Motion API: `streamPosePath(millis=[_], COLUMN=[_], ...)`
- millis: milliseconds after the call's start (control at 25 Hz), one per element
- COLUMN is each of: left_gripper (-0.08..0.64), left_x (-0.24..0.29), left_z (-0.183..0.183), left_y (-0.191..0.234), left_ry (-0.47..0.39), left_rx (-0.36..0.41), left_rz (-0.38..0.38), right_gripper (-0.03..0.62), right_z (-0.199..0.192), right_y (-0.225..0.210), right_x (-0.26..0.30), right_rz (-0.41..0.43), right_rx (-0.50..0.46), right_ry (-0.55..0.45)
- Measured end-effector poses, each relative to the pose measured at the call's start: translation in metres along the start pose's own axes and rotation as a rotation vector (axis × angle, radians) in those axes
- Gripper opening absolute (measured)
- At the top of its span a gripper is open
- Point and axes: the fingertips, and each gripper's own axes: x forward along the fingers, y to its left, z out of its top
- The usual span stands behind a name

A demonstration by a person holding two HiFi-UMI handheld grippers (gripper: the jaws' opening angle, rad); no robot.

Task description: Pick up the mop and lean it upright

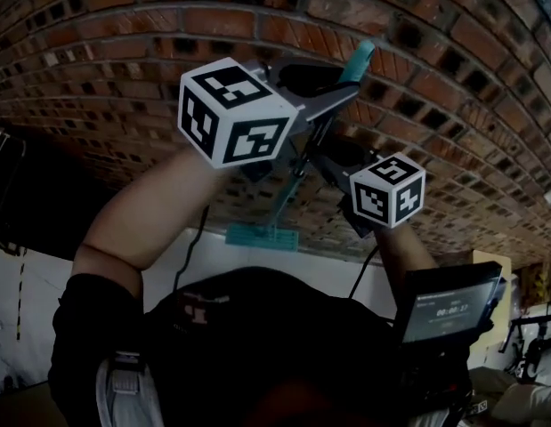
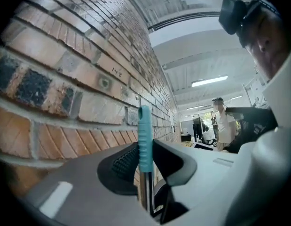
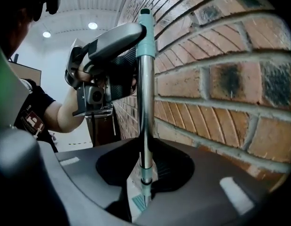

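Capping metal mop pole (image 3: 145,112) sits ribbed teal grip (image 2: 145,140).

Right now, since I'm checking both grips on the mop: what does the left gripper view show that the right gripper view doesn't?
Left gripper view only: a person standing far off under a strip light. Right gripper view only: the teal mop head below the right gripper. Both: the brick wall, and the mop's teal grip clamped in the left gripper.

A red brick wall (image 1: 115,69) rises close by under a white ceiling (image 2: 192,46) with a strip light (image 2: 209,81).
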Motion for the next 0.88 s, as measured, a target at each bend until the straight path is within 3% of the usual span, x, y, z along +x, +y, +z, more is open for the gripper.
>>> streamPosePath(millis=[600,880], left_gripper=[0.094,0.094], left_x=[0.017,0.019], left_z=[0.104,0.113], left_y=[-0.008,-0.009], left_ry=[-0.022,-0.029], left_rx=[0.005,0.005], left_rz=[-0.091,-0.104], right_gripper=[0.104,0.104], right_z=[0.096,0.103], right_y=[0.006,0.003], right_x=[-0.049,-0.055], right_rz=[0.057,0.046], right_rx=[-0.001,-0.006], right_ry=[-0.055,-0.067])
